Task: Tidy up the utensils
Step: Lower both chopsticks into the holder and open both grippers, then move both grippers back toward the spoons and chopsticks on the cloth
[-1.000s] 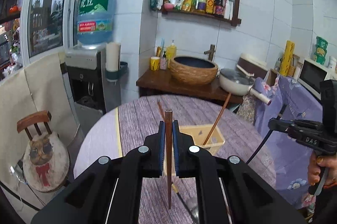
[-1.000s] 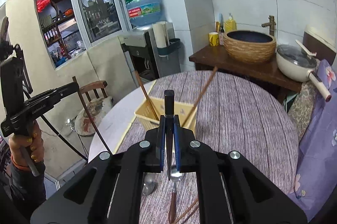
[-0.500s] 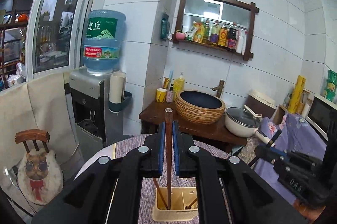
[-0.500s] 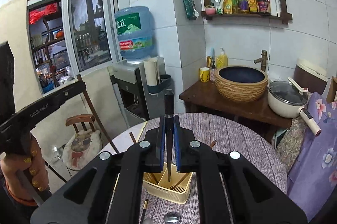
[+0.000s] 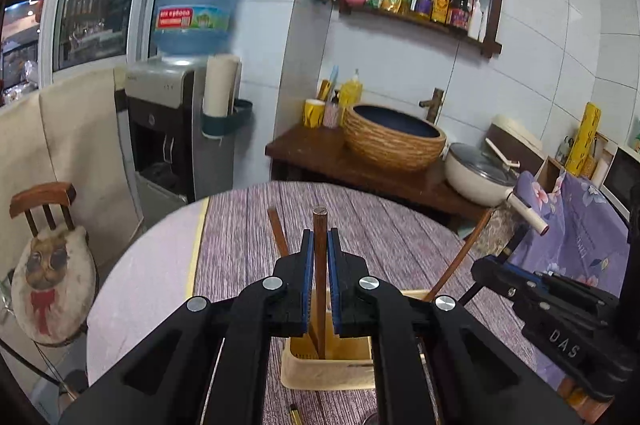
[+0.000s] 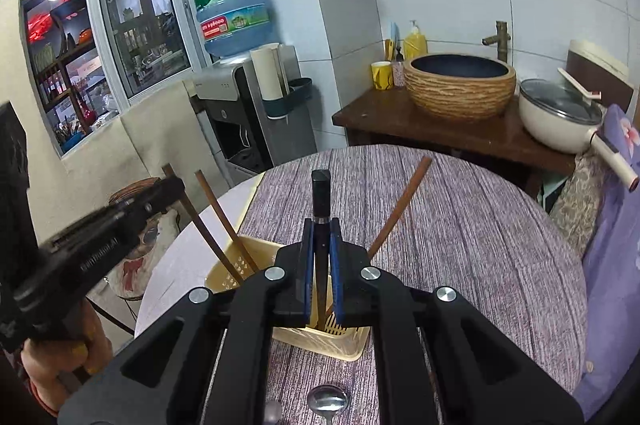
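Brown wood is clamped upright in the left gripper (image 5: 320,245): a chopstick (image 5: 319,265), its lower end inside the yellow basket (image 5: 328,373) on the purple-clothed table (image 5: 240,225). Two further chopsticks (image 6: 224,217) are seen leaning in the basket. A black-handled utensil (image 6: 321,201) is gripped upright by the right gripper (image 6: 321,249), its jaws closed on it, its lower end over the basket. A spoon (image 6: 329,399) is noted nearer the camera.

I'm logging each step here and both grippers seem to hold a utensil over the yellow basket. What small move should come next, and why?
Probably open the left gripper and let go. Its brown chopstick stands upright with the lower end already inside the yellow basket, beside the other chopsticks leaning there. The right gripper could then release its dark-handled utensil, also reaching into the basket.
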### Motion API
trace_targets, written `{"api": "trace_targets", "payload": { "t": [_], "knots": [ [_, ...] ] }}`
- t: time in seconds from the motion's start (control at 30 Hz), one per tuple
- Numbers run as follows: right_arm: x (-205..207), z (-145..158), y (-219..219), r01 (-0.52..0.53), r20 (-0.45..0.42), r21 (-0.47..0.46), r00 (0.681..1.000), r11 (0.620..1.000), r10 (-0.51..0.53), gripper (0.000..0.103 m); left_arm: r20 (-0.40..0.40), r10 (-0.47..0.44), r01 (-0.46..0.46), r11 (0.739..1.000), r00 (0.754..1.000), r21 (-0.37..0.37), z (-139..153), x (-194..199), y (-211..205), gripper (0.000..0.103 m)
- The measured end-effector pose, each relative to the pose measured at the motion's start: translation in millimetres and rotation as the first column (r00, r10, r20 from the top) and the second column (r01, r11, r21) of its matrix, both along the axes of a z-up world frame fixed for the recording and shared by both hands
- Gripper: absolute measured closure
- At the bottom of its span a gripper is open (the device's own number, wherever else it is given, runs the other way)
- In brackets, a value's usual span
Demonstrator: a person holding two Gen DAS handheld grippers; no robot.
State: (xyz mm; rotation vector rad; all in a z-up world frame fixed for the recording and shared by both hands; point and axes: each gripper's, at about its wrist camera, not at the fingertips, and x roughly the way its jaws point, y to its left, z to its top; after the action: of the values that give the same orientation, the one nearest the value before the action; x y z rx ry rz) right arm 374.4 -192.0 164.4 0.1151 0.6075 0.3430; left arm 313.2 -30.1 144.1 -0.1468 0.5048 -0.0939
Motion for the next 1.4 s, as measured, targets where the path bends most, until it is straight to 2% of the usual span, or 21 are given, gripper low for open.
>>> {"api": "trace_targets", "payload": {
  "t": [0.23, 0.27, 0.3, 0.33, 0.37, 0.4, 0.47, 0.53, 0.6, 0.67, 0.77, 1.0, 1.03, 1.1, 1.27, 1.4],
  "knots": [
    [1, -14, -6, 0.017, 0.012, 0.009, 1.0, 1.0, -0.017, 0.094, -0.005, -0.032, 0.032, 0.999, 0.999, 0.03, -12, -2, -6, 0.094],
    [0, -14, -7, 0.019, 0.018, 0.007, 1.0, 1.0, -0.019, 0.092, -0.012, -0.044, 0.044, 0.999, 0.999, 0.031, -13, -4, -6, 0.086],
    [-2, -13, -8, 0.021, 0.032, 0.004, 0.999, 1.0, -0.021, 0.083, -0.009, -0.044, 0.044, 0.999, 0.999, 0.031, -13, -6, -7, 0.068],
    [-6, -12, -8, 0.023, 0.049, 0.0, 0.999, 1.0, -0.023, 0.074, 0.004, -0.038, 0.038, 0.999, 0.999, 0.029, -12, -11, -5, 0.055],
    [-10, -11, -8, 0.028, 0.07, -0.009, 0.997, 1.0, -0.028, 0.047, 0.027, -0.029, 0.029, 0.999, 0.999, 0.025, -11, -17, -3, 0.039],
    [-15, -10, -8, 0.034, 0.086, -0.015, 0.996, 0.999, -0.033, 0.033, 0.045, -0.025, 0.024, 0.999, 0.999, 0.022, -11, -22, -2, 0.038],
    [-26, -10, -10, 0.051, 0.129, -0.039, 0.991, 0.998, -0.045, 0.033, 0.053, -0.033, 0.032, 0.999, 0.998, 0.027, -12, -31, -1, 0.038],
    [-33, -13, -12, 0.055, 0.134, -0.057, 0.99, 0.997, -0.047, 0.032, 0.05, -0.046, 0.045, 0.999, 0.998, 0.023, -16, -42, 2, 0.036],
    [-40, -18, -17, 0.064, 0.127, -0.056, 0.99, 0.996, -0.056, 0.027, 0.047, -0.054, 0.054, 0.998, 0.997, 0.011, -22, -53, 6, 0.027],
    [-50, -25, -24, 0.093, 0.131, -0.059, 0.988, 0.994, -0.085, 0.023, 0.046, -0.058, 0.058, 0.998, 0.997, 0.003, -29, -64, 11, 0.025],
    [-63, -39, -31, 0.112, 0.104, -0.066, 0.989, 0.992, -0.105, 0.022, 0.025, -0.078, 0.078, 0.997, 0.997, 0.007, -43, -78, 16, 0.018],
    [-105, -91, -40, 0.142, 0.021, -0.128, 0.99, 0.982, -0.14, 0.022, -0.097, -0.103, 0.107, 0.994, 0.99, 0.038, -95, -100, 29, 0.017],
    [-111, -100, -41, 0.146, 0.007, -0.145, 0.989, 0.979, -0.147, 0.022, -0.128, -0.111, 0.117, 0.992, 0.986, 0.046, -106, -101, 29, 0.019],
    [-122, -115, -42, 0.156, -0.009, -0.17, 0.987, 0.973, -0.16, 0.022, -0.171, -0.125, 0.136, 0.989, 0.977, 0.054, -122, -105, 28, 0.029],
    [-144, -145, -45, 0.179, -0.044, -0.201, 0.98, 0.963, -0.192, 0.022, -0.233, -0.179, 0.201, 0.977, 0.956, 0.075, -148, -113, 15, 0.032],
    [-152, -158, -45, 0.168, -0.073, -0.188, 0.98, 0.968, -0.184, 0.023, -0.266, -0.19, 0.215, 0.974, 0.945, 0.067, -160, -114, 11, 0.043]
  ]
}}
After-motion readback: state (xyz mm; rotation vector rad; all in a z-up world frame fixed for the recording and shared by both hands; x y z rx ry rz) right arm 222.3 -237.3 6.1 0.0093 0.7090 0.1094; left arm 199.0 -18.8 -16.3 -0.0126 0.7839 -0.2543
